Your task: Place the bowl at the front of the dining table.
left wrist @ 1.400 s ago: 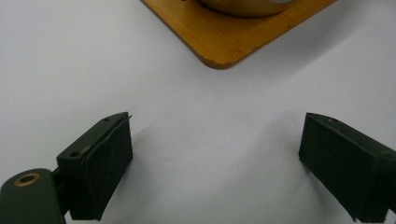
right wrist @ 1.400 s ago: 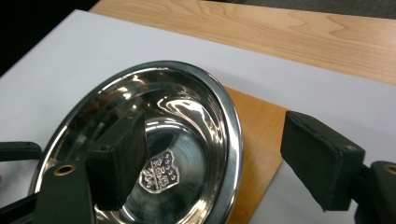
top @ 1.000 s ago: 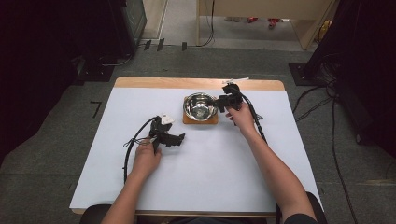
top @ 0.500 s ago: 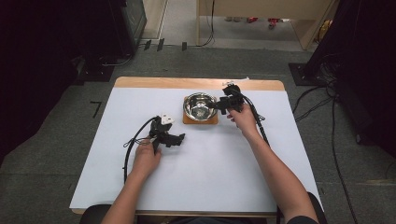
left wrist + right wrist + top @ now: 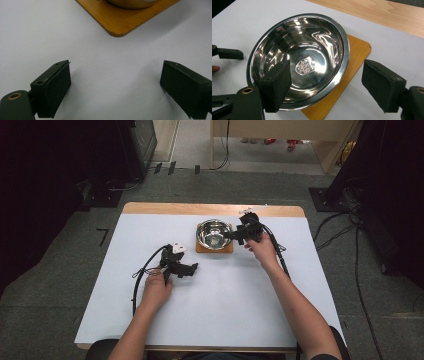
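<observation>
A shiny steel bowl stands on a small square wooden board at the table's far middle. My right gripper reaches it from the right, open. In the right gripper view the bowl is empty; one jaw hangs over its inside and the other outside, above the white surface beside the board, so the near rim lies between the right gripper jaws untouched. My left gripper rests open on the white table, left of and nearer than the board. The left gripper holds nothing, with the board's corner ahead of it.
The white table cover leaves a bare wooden strip along the far edge. A black cable loops from the left gripper, another trails along the right forearm. Dark equipment and floor cables surround the table.
</observation>
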A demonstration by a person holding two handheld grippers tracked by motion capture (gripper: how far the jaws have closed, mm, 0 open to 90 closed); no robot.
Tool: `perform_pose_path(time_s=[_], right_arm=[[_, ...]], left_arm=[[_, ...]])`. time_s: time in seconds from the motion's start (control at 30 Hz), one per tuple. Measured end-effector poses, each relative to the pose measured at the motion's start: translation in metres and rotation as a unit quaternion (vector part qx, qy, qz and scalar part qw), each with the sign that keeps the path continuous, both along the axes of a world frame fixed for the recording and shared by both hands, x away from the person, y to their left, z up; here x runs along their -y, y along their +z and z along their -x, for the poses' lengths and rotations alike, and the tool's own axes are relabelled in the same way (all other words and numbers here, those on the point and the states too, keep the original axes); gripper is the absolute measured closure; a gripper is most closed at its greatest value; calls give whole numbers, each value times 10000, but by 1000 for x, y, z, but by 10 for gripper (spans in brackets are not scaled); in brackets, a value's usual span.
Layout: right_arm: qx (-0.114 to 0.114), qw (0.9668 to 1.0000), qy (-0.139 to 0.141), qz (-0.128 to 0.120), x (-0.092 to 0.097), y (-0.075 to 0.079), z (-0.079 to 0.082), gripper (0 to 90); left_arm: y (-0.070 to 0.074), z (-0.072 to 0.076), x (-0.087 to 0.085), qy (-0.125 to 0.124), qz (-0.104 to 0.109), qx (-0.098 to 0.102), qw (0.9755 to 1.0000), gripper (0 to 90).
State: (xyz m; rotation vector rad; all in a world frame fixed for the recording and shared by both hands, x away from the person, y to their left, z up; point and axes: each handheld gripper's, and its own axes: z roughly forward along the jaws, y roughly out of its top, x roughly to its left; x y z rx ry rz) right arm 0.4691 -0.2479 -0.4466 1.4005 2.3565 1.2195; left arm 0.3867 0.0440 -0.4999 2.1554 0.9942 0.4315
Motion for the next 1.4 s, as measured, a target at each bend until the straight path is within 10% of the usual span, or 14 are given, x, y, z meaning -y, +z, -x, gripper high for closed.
perform_pose_path(time_s=[1.4], right_arm=[[140, 9995, 171, 241, 3, 13, 39, 241]], left_arm=[[0, 0, 0, -1, -9, 6, 10000, 96]])
